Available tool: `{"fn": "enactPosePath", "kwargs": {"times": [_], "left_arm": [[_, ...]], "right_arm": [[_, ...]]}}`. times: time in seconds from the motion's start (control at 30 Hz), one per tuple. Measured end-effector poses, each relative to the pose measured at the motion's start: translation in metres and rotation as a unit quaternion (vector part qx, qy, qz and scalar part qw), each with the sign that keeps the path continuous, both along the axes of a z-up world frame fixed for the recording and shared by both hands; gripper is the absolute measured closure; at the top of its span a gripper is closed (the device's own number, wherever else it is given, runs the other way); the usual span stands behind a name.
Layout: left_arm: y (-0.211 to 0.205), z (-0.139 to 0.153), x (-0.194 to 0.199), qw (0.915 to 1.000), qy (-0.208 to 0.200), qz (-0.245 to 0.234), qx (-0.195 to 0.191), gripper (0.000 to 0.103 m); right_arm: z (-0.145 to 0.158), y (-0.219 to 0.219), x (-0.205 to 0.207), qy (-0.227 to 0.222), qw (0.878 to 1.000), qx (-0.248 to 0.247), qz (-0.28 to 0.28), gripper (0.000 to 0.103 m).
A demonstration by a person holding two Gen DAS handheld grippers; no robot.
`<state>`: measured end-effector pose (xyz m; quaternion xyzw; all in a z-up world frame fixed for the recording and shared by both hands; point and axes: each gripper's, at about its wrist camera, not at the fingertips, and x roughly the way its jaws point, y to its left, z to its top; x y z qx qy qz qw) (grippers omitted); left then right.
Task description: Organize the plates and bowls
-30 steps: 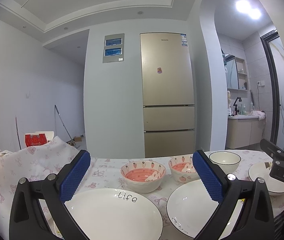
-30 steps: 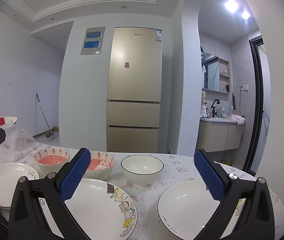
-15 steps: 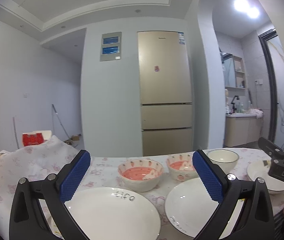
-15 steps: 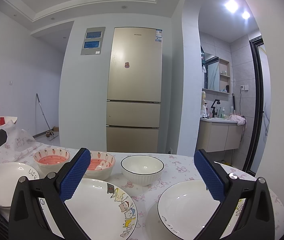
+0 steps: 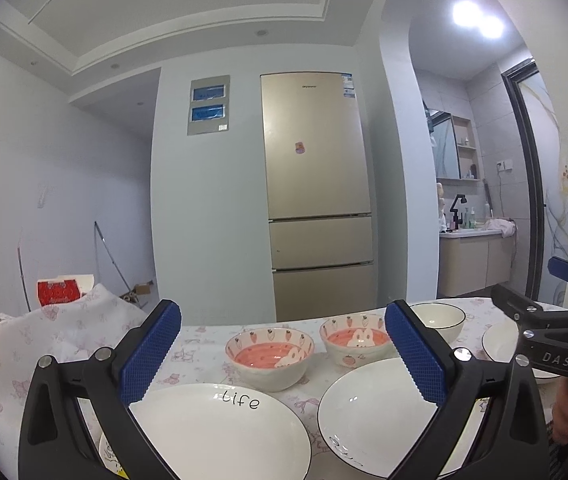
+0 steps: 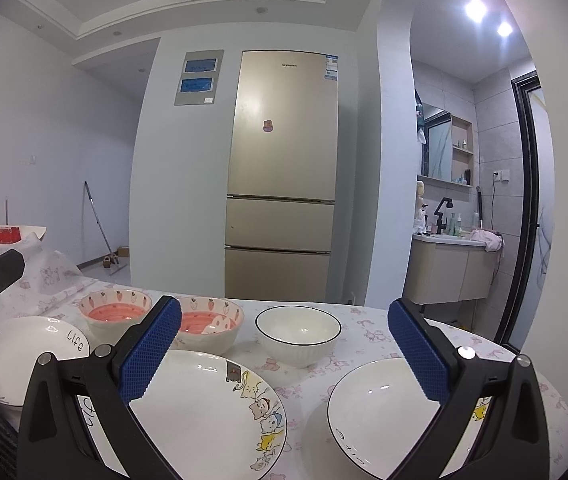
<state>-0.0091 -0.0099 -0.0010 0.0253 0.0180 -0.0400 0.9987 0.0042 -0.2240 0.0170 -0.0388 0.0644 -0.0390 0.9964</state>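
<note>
My left gripper (image 5: 283,350) is open and empty above a white "Life" plate (image 5: 220,428). Beside it lies a second white plate (image 5: 371,412). Behind stand two pink strawberry bowls (image 5: 270,358) (image 5: 353,340) and a white black-rimmed bowl (image 5: 441,318). My right gripper (image 6: 284,352) is open and empty above a cartoon cat plate (image 6: 212,412), with another white plate (image 6: 383,408) to its right. The white bowl (image 6: 297,334), both pink bowls (image 6: 114,312) (image 6: 210,326) and the "Life" plate (image 6: 32,350) also show in the right wrist view.
The table (image 6: 363,320) carries a pale cloth with pink prints. A gold fridge (image 5: 315,196) stands behind it. A bathroom vanity (image 6: 451,268) is at the back right. A red box (image 5: 58,292) and bunched cloth (image 5: 64,332) sit at the far left.
The left gripper has tilted and drifted slightly, so the plates and bowls sit a little differently in its view. The right gripper has hardly moved. Both stay open.
</note>
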Motion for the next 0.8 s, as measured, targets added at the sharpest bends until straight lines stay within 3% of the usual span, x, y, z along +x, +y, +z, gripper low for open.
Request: {"fn": "enactPosePath", "kwargs": {"times": [0.2,0.8], "left_arm": [[-0.008,0.0,0.001,0.9998,0.006,-0.002,0.019,0.0],[-0.011,0.003,-0.012,0.9994,-0.025,-0.004,0.025,0.0]], "right_arm": [[0.001,-0.001,0.002,0.008,1.0,0.001,0.011,0.0],[0.0,0.005,-0.002,-0.007,1.0,-0.011,0.011,0.0]]}}
